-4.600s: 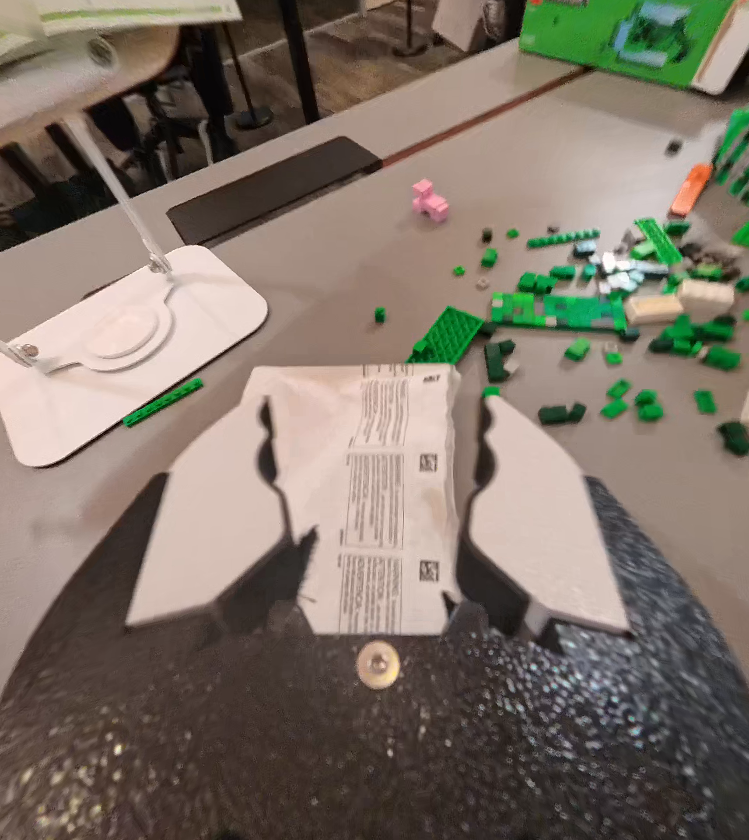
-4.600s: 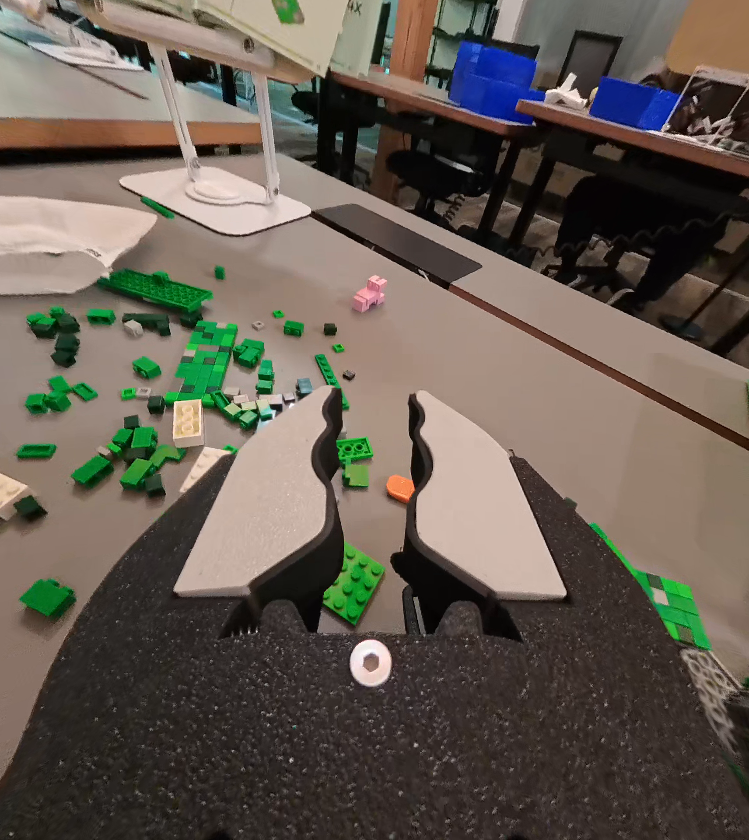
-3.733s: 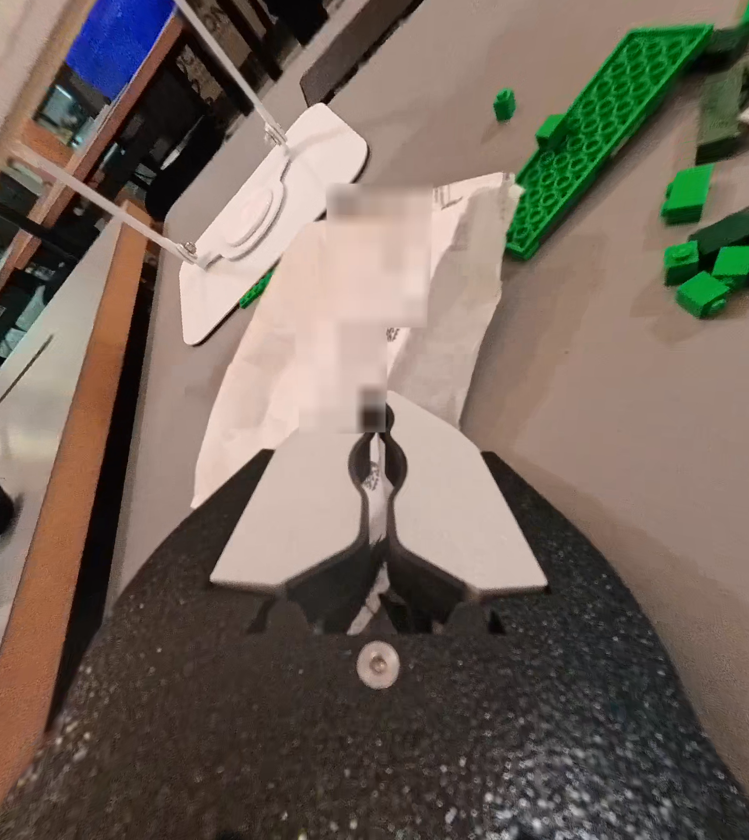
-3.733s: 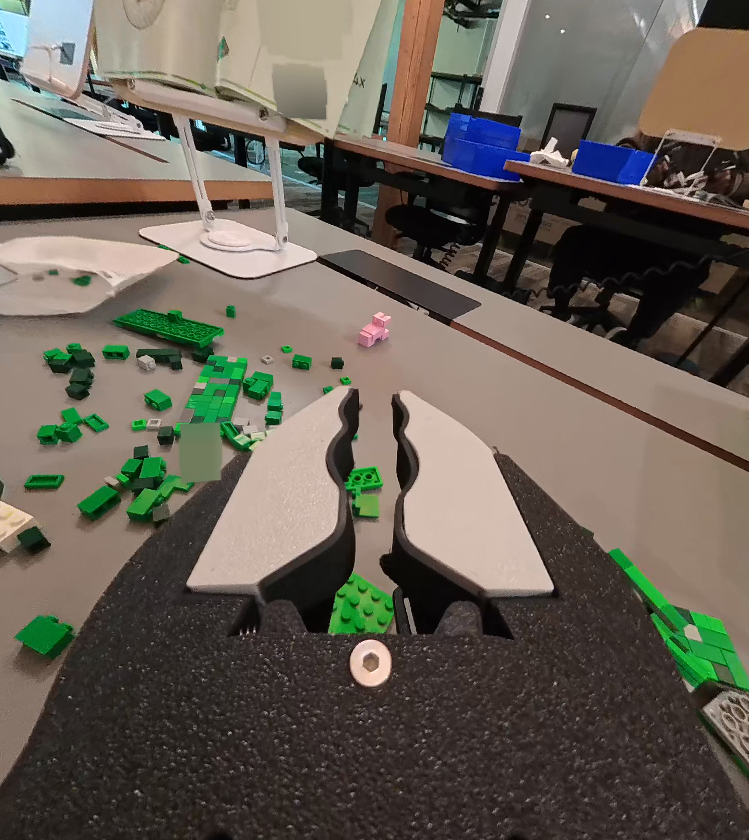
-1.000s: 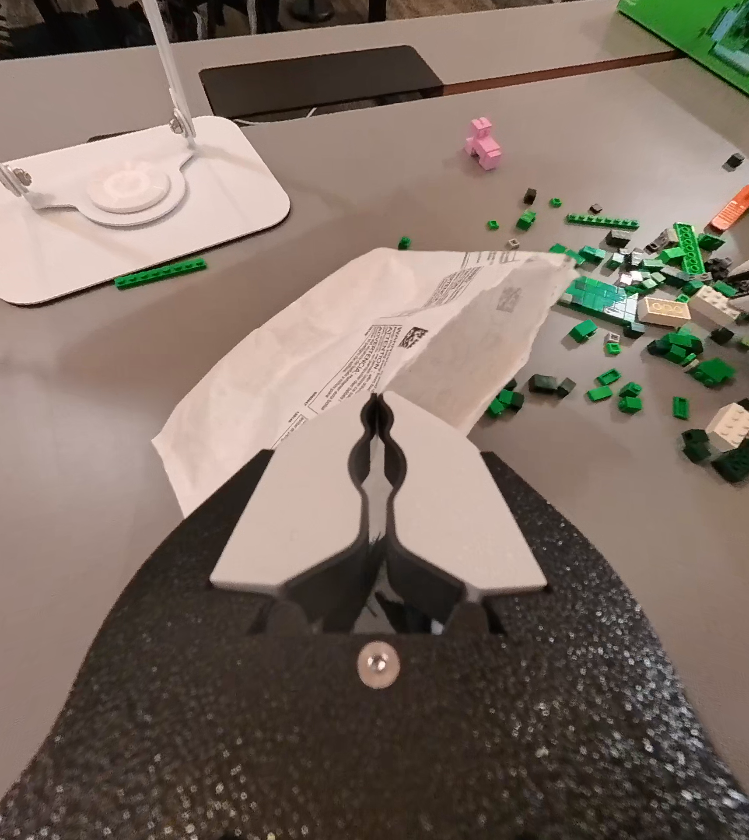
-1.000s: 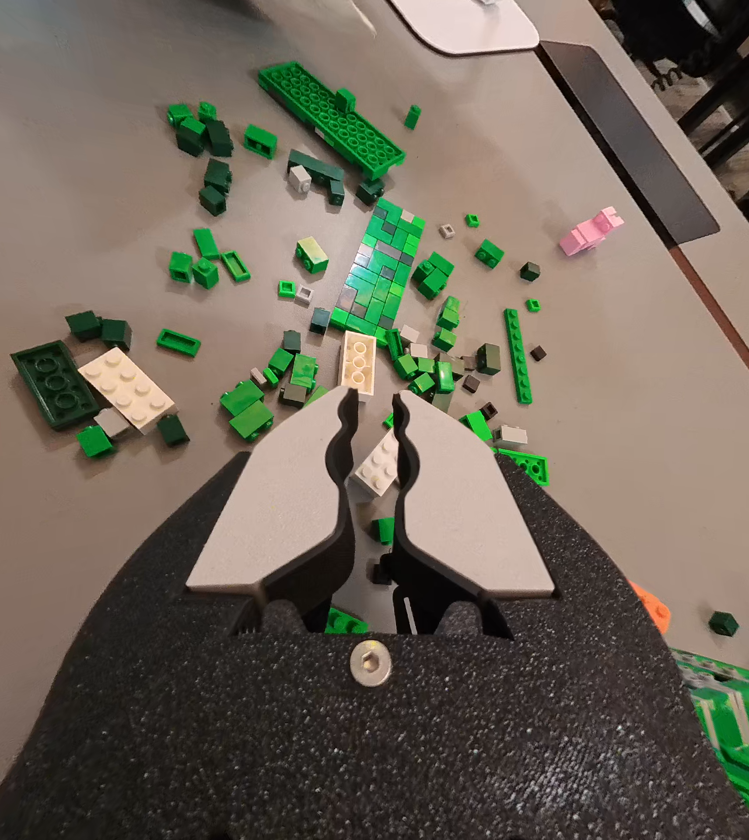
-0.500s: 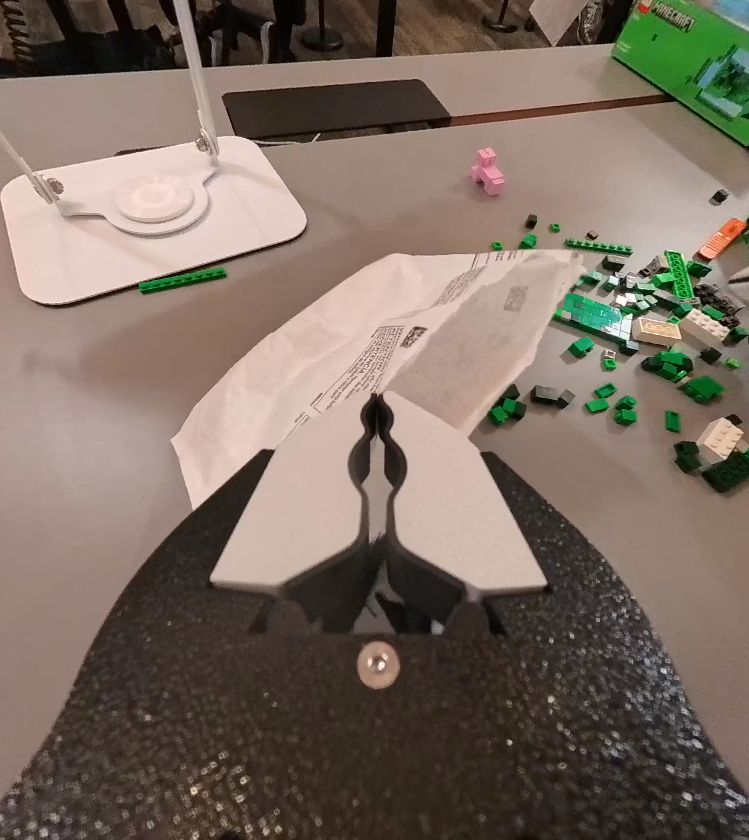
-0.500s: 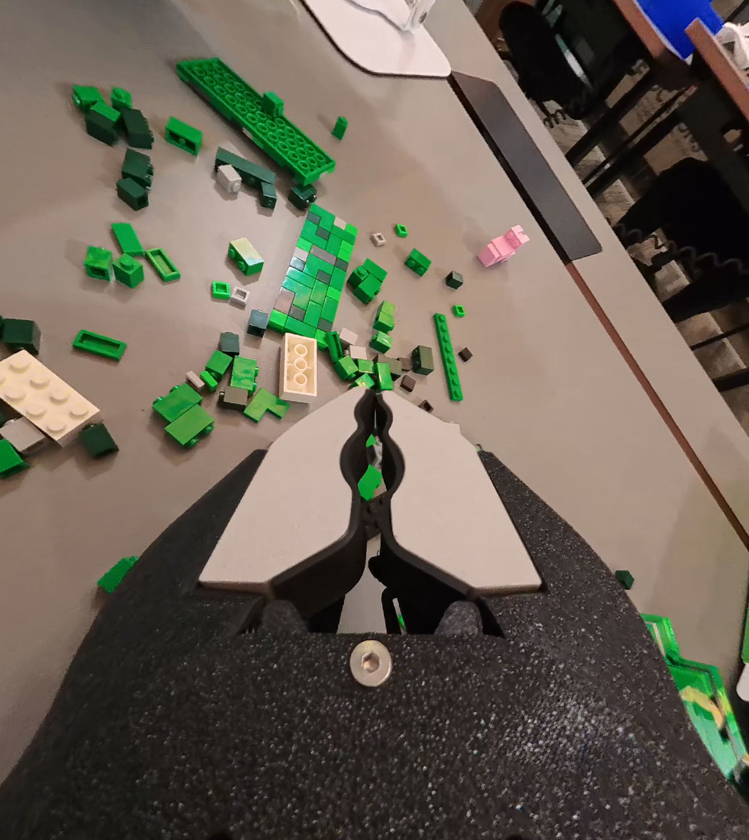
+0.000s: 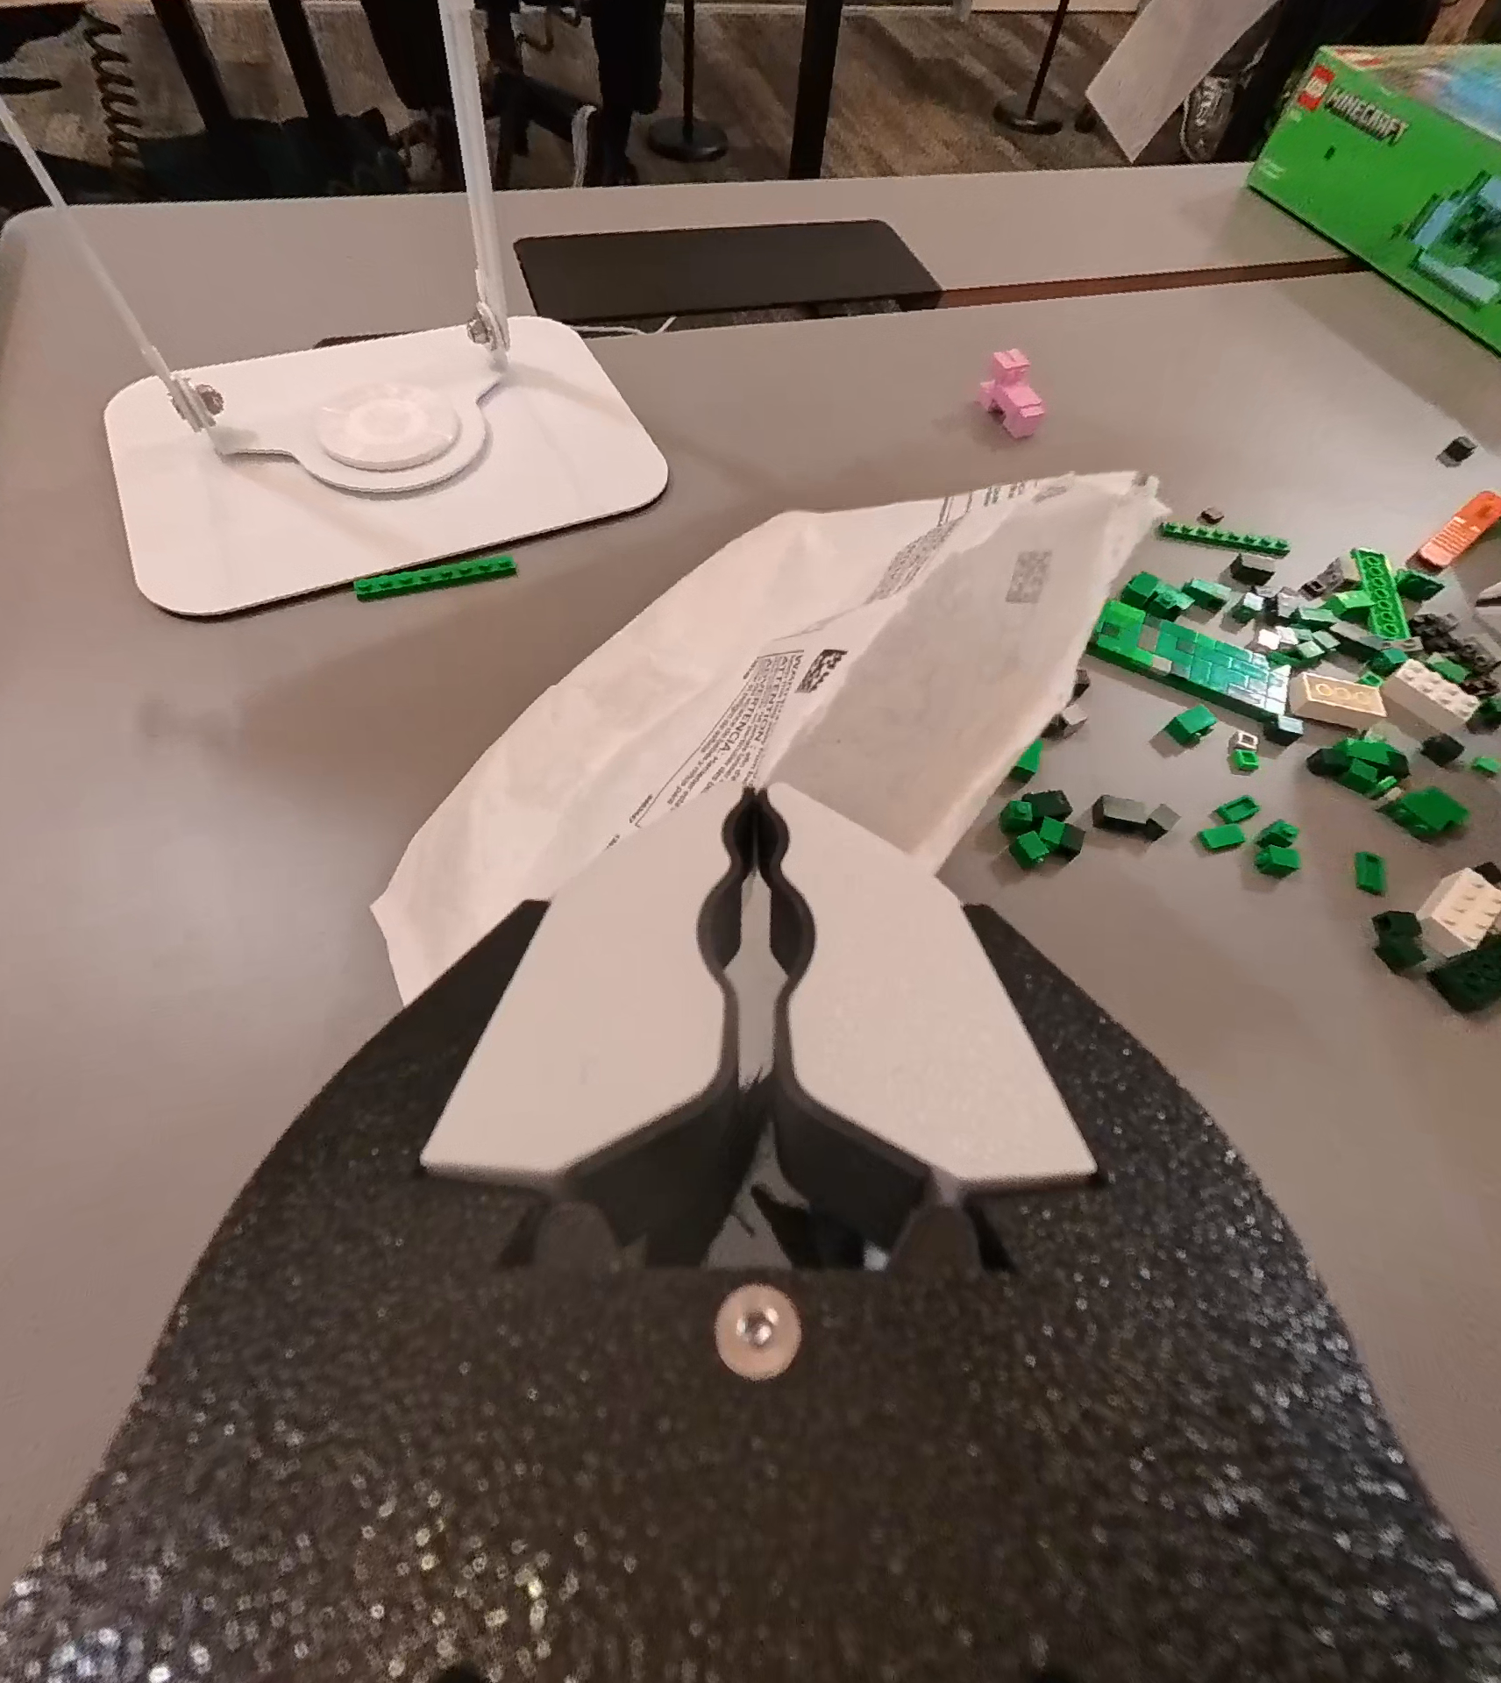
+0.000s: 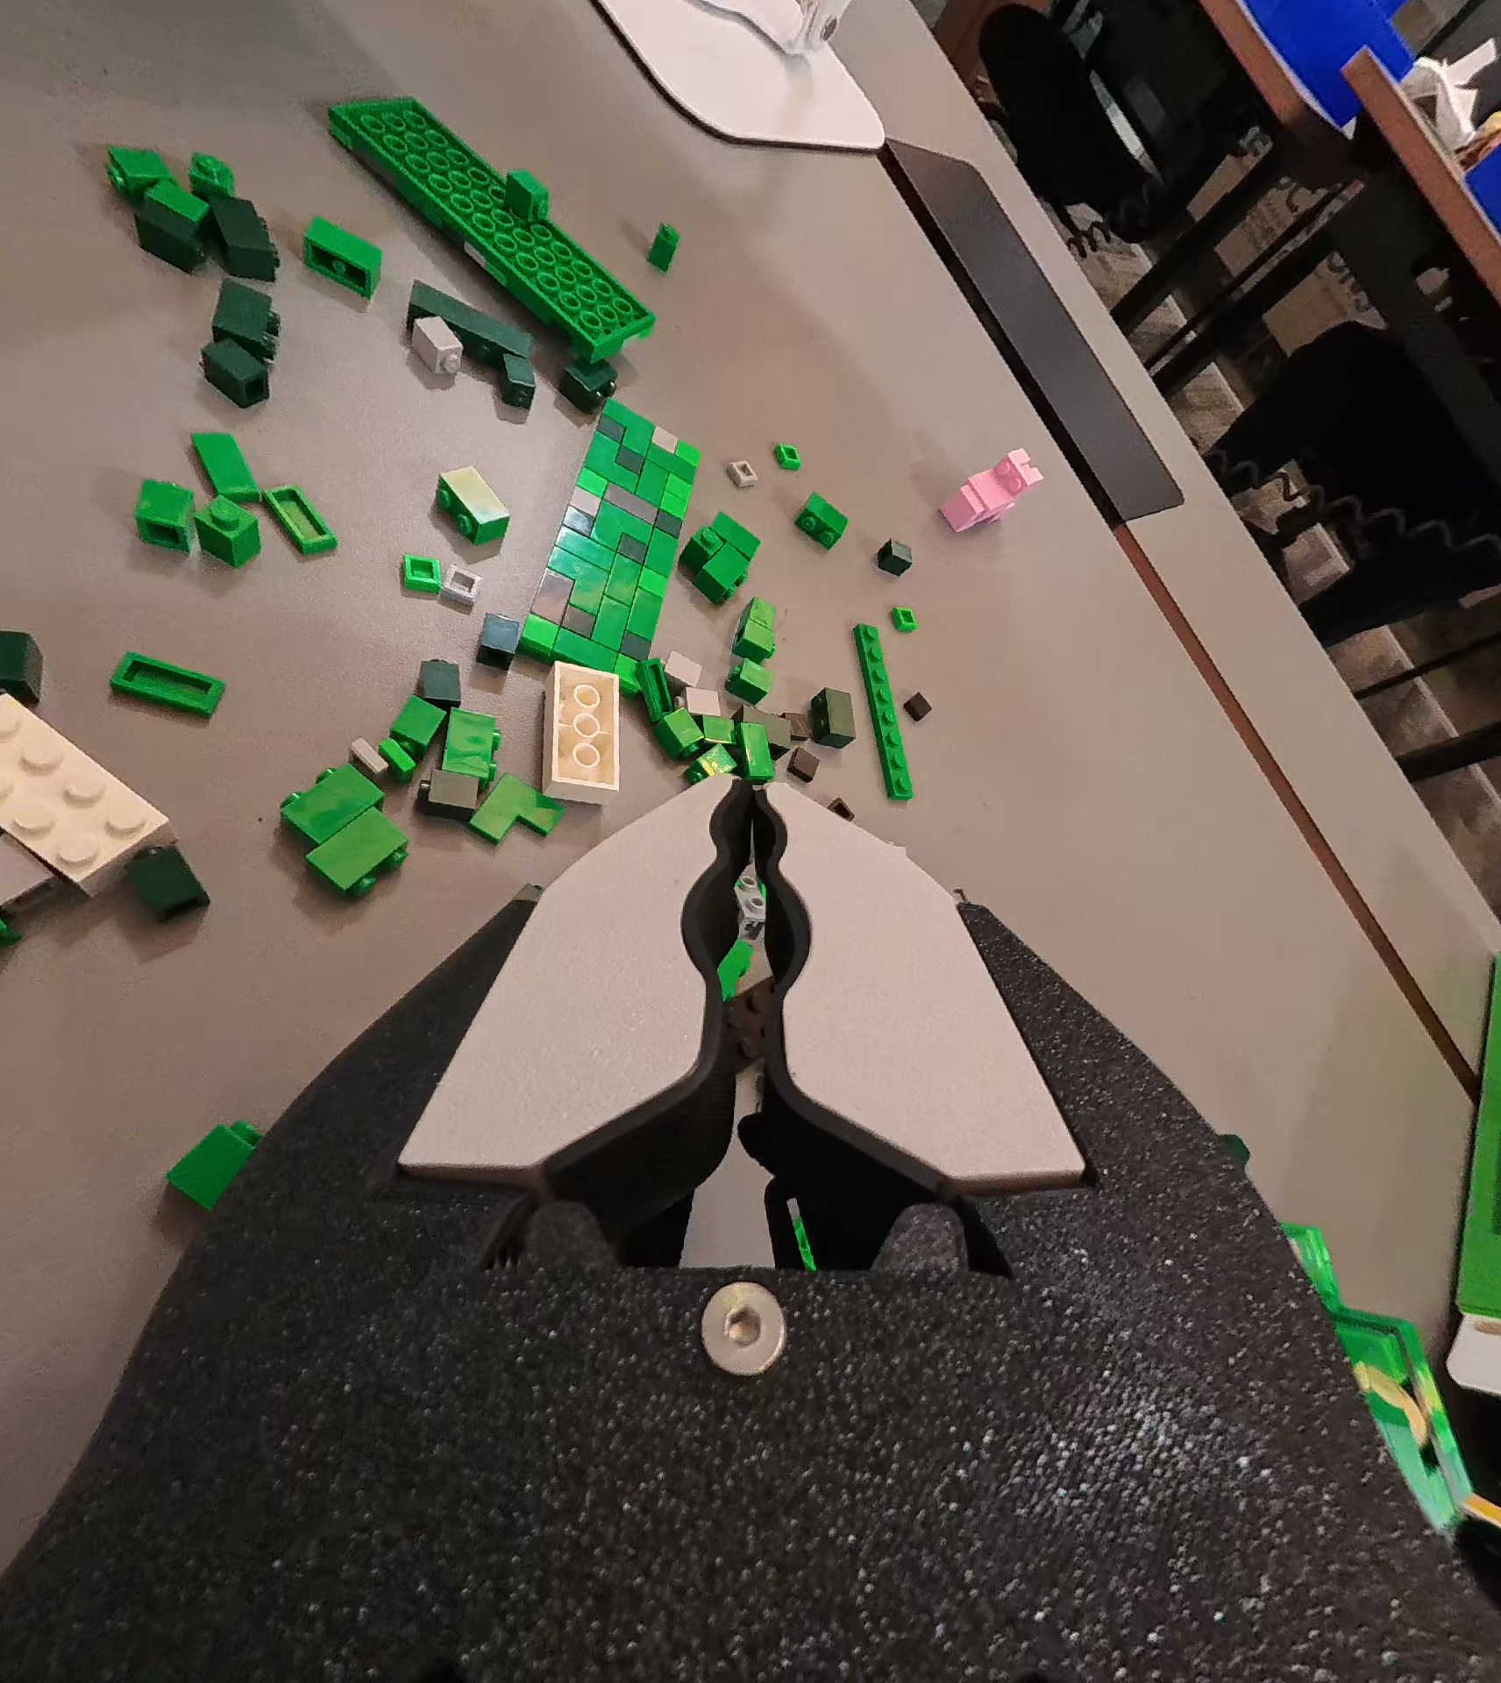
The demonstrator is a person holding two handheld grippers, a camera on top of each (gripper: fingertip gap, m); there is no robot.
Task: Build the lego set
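Note:
My left gripper (image 9: 756, 801) is shut on a corner of the white paper bag (image 9: 820, 656), which hangs open toward the loose bricks. My right gripper (image 10: 751, 794) is shut with its tips touching, low over the scattered green bricks; it also shows at the right edge of the left wrist view (image 9: 1483, 603). Small pieces show through the gap behind its tips; I cannot tell if any is gripped. A tiled green panel (image 10: 628, 555), a long green plate (image 10: 492, 228), a cream plate (image 10: 585, 724) and a white plate (image 10: 36, 792) lie among them.
A pink pig (image 9: 1013, 405) stands alone behind the pile. The white stand base (image 9: 382, 464) with a thin green strip (image 9: 434, 576) is far left. The green box (image 9: 1448, 173), an orange tool (image 9: 1462, 537) and a part-built green model (image 10: 1403, 1421) are at the right. Some 35 cm of space lies between my two pairs of fingers. My left tips are about 30 cm from the cream plate (image 10: 585, 724), my right tips only 5 cm. It is also in sight in the left wrist view (image 9: 1336, 693).
My left gripper closed on the paper bag, lifted it and now holds it a little farther back. My right gripper closed over the pile and has barely moved since.

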